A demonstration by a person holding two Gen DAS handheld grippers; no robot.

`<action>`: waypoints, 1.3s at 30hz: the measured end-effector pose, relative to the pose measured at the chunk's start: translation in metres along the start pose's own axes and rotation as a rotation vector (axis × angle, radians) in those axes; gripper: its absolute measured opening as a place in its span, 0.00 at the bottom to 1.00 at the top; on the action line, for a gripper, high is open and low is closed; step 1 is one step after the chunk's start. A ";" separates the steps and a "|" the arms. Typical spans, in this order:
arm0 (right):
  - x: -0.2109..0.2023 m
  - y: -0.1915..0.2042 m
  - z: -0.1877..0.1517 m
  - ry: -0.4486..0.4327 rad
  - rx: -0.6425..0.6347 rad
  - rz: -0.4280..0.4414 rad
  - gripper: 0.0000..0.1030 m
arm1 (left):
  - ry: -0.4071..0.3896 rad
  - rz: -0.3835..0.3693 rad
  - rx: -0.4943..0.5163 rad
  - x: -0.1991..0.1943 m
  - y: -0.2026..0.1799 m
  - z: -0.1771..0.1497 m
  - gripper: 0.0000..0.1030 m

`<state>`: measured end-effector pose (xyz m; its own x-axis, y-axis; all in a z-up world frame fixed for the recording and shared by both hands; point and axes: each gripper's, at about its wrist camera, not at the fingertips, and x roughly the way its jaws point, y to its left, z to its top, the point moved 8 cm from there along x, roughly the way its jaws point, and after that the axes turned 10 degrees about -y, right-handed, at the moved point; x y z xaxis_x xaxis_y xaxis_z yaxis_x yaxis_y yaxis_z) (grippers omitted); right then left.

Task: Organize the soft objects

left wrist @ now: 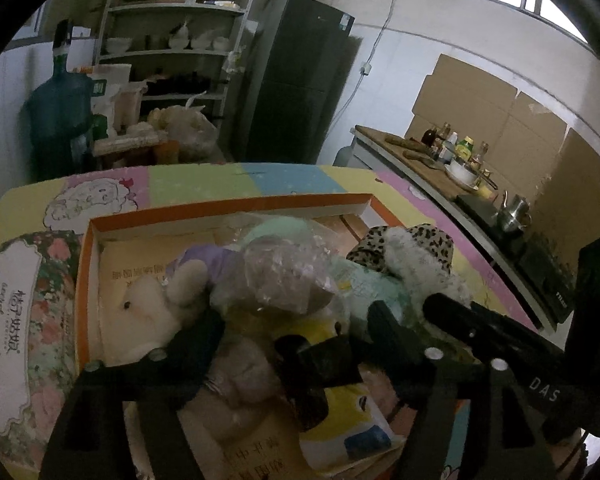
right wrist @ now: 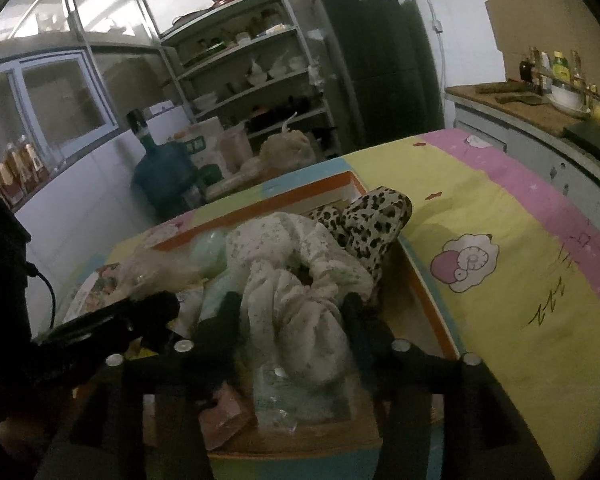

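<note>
In the orange-rimmed cardboard box [left wrist: 85, 280] on the pastel-striped worktop [right wrist: 500, 208], soft toys lie heaped. Left tongs [left wrist: 292, 322] gape above a cream plush rabbit [left wrist: 148, 312], holding nothing. Right tongs [right wrist: 292, 312] stand parted around a white floral scrunchie [right wrist: 300, 280], near a leopard-print cloth [right wrist: 372, 220].

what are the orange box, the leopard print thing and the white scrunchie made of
Orange box: looks like cardboard, matte, with thin flat walls and a printed floor.
Leopard print thing: soft fabric, probably plush, sagging over the box edge.
White scrunchie: thin gathered cloth, matte, heavily ruffled, with tiny dark specks.
</note>
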<state>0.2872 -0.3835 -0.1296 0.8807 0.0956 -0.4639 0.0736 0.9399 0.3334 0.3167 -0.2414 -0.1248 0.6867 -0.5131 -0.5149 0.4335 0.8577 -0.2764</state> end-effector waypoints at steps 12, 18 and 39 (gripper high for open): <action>-0.017 0.012 0.006 -0.041 -0.028 -0.023 0.59 | -0.076 0.027 0.007 -0.033 0.005 0.012 0.73; -0.033 0.022 0.008 -0.068 -0.044 -0.031 0.60 | -0.112 0.052 0.018 -0.057 0.007 0.016 0.73; -0.095 0.127 -0.011 -0.193 -0.264 -0.082 0.65 | -0.341 0.340 0.067 -0.200 0.042 0.000 0.73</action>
<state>0.2079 -0.2697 -0.0521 0.9511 -0.0236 -0.3079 0.0460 0.9968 0.0657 0.1976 -0.1033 -0.0338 0.9432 -0.1958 -0.2684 0.1807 0.9803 -0.0803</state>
